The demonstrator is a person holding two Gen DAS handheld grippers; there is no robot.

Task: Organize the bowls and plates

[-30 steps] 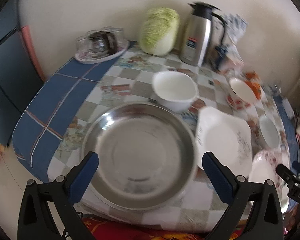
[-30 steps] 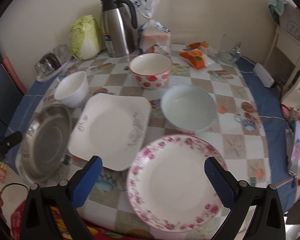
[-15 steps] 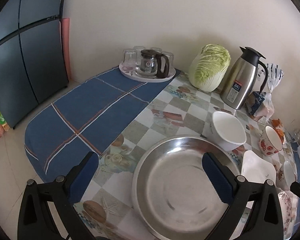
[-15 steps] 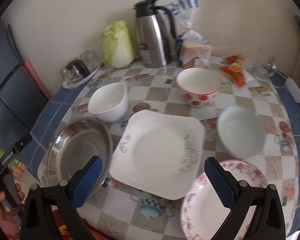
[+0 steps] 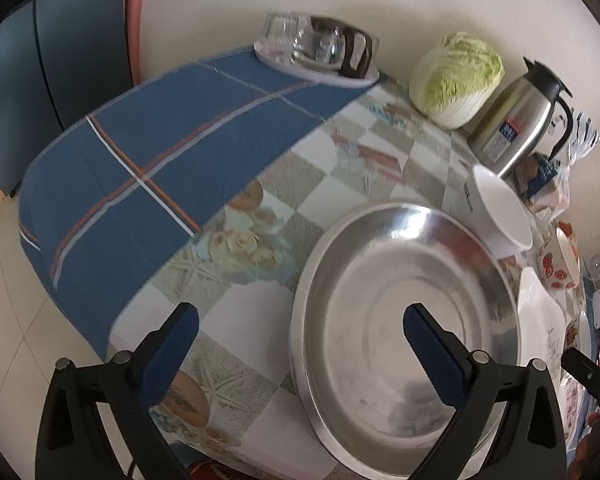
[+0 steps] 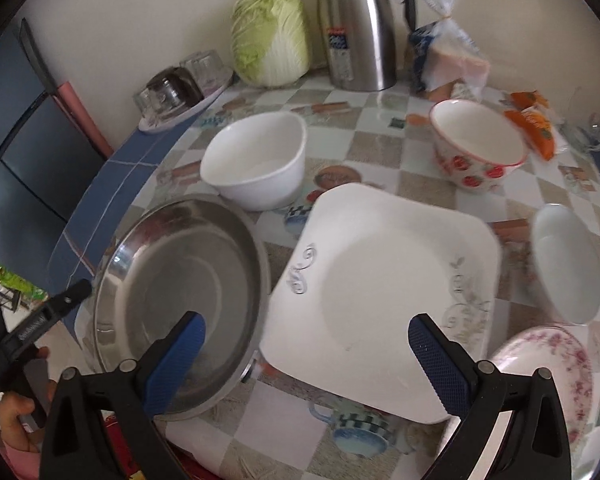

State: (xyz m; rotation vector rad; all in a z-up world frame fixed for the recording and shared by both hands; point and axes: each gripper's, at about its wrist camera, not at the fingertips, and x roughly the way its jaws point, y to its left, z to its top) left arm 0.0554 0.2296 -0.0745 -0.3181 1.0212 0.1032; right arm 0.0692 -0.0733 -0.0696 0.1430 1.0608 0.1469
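Left wrist view: the left gripper (image 5: 300, 340) hangs wide open and empty over the near-left edge of the table (image 5: 340, 184), its right finger above the stainless steel pan (image 5: 404, 336) and its left finger above bare tablecloth. Half a second ago both fingers framed the pan from farther back; now the view has dropped closer and tilted, so the pan's left rim sits between the jaws. I judge this as the left gripper lining up on that rim.

In the right wrist view, the right gripper (image 6: 306, 356) is also wide and holds nothing. A second ago it faced the floral round plate (image 6: 548, 376); that plate has since slid to the near-right corner of the view, and the jaws now straddle the square white plate (image 6: 384, 292), which lies just right of the steel pan. Beyond them stand the white bowl (image 6: 256, 160), the strawberry-patterned bowl (image 6: 478, 156) and a pale bowl (image 6: 568, 264) at the right.

Nothing has been lifted or stacked yet; all the dishes lie separately. The shift suggests the square plate and pan are the first candidates for gathering.
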